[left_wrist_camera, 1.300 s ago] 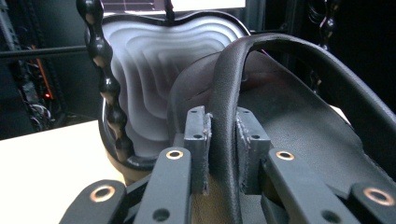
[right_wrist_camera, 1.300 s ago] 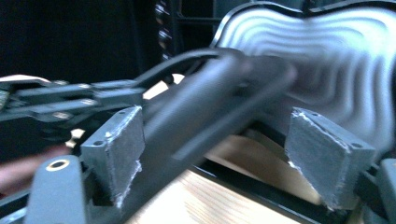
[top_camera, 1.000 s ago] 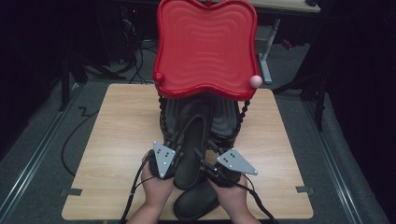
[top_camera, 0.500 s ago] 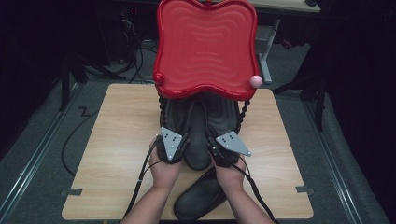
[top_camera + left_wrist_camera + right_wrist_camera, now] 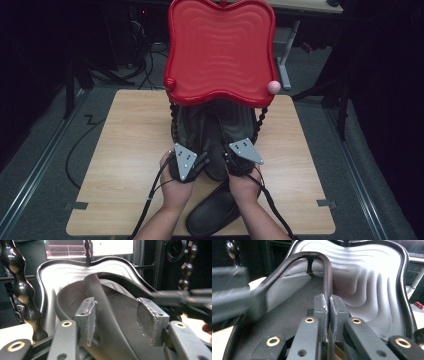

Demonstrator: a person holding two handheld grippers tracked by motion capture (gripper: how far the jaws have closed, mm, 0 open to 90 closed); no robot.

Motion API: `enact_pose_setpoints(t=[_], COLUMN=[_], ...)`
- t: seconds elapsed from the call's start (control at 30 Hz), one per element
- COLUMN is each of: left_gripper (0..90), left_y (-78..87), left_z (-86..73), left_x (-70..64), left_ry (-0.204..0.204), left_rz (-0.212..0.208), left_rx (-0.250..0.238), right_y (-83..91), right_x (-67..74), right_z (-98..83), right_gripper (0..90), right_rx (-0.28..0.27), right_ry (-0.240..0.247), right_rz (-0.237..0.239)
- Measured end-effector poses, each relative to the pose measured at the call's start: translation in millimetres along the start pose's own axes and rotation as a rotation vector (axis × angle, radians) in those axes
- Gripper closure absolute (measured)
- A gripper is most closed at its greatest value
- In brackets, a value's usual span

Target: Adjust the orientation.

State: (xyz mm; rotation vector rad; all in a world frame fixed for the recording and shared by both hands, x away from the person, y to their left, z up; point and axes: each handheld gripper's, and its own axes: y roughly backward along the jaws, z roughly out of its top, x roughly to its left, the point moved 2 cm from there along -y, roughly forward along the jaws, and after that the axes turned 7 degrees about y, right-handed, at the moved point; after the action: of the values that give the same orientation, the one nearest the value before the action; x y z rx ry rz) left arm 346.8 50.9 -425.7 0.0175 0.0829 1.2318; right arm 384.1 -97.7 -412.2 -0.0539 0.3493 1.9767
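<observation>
**A:** So the flip-flop (image 5: 216,150) is on the lower shelf of that little rack, tucked under the red tray (image 5: 220,50) on top, toe end pointing away from the person. Its mate (image 5: 212,215) lies on the desk (image 5: 125,165) down between the forearms.

**B:** Yeah, and compared to a second ago both hands have slid forward from the near sandal to the one on the shelf. What are the jaws doing?

**A:** The left gripper (image 5: 116,315) has just been opening. Its jaws stand spread with the strap (image 5: 100,302) running up between the pads (image 5: 88,315), nothing pressing on it. The right gripper (image 5: 328,312) has just been closing, and its jaws are pressed together on the other branch of the strap (image 5: 327,277).

**B:** So I'd guess a handover: right hand now has the sandal, left has let go. Probably nudging it into place.

**A:** That's my read too. From above the grey plates cover the jaws, so you can't tell the grip at all. The gripper views settle it, plus the right one gives you the ribbed dark tray (image 5: 374,285) under the sandal.
</observation>
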Motion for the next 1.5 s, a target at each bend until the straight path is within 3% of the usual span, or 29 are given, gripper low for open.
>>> enact_pose_setpoints(t=[0.1,0.13,0.17,0.23,0.37,0.43,0.57,0.7,0.73,0.8,0.87,0.93,1.03,1.07,1.23,1.5], left_gripper=[47.6,47.8,51.3,62.9,70.6,74.6,74.9,74.4,74.7,75.3,75.6,75.7,75.9,75.9,76.0,76.0], left_y=[1.2,0.7,0.4,-1.1,-6.4,-14.7,-28.1,-35.6,-35.7,-35.7,-35.3,-34.7,-34.7,-34.8,-35.6,-36.1], left_z=[-11.1,-15.7,-17.3,-18.8,-10.2,-1.8,3.4,-0.2,-0.8,-1.1,-1.0,-1.4,-1.3,-1.2,-0.9,-0.8], left_x=[0.9,5.1,6.9,8.9,18.5,24.5,29.1,30.7,30.5,30.1,29.8,30.0,30.6,30.5,30.0,30.3], left_ry=[0.025,0.059,0.067,0.049,0.036,-0.005,-0.031,-0.029,-0.029,-0.032,-0.03,-0.025,-0.016,-0.014,-0.002,0.009], left_rz=[0.022,0.021,0.016,0.029,0.059,0.079,0.105,0.14,0.142,0.146,0.153,0.157,0.162,0.164,0.169,0.17], left_rx=[0.044,0.056,0.059,0.06,0.037,0.03,0.026,0.041,0.03,0.033,0.035,0.032,0.031,0.03,0.028,0.025], right_y=[0.3,0.3,0.6,0.4,-1.4,-7.5,-20.9,-34.9,-31.7,-20.2,-5.7,11.4,36.9,42.0,51.4,35.2], right_x=[-0.8,-0.6,-0.3,3.4,6.6,7.1,3.7,-2.2,-3.1,-2.7,-0.3,3.2,11.8,14.9,35.6,59.9], right_z=[-0.5,-0.9,-1.4,-1.4,0.5,5.7,14.1,16.3,15.0,11.1,5.8,-2.1,-20.3,-24.8,-38.8,-47.4], right_gripper=[84.7,84.6,84.5,84.0,83.0,82.1,81.4,73.3,65.8,59.5,58.8,64.1,87.3,90.0,90.0,90.0], right_rx=[-0.011,-0.016,-0.023,-0.03,-0.043,-0.061,-0.075,-0.036,-0.048,-0.064,-0.071,-0.072,-0.022,-0.004,0.064,0.188], right_ry=[-0.001,-0.008,-0.012,-0.005,-0.002,0.002,-0.009,0.009,0.033,0.062,0.075,0.077,0.067,0.073,0.087,0.152], right_rz=[-0.011,-0.01,-0.005,0.006,0.014,0.018,0.011,0.05,0.04,0.022,0.053,0.08,0.165,0.193,0.279,0.347])
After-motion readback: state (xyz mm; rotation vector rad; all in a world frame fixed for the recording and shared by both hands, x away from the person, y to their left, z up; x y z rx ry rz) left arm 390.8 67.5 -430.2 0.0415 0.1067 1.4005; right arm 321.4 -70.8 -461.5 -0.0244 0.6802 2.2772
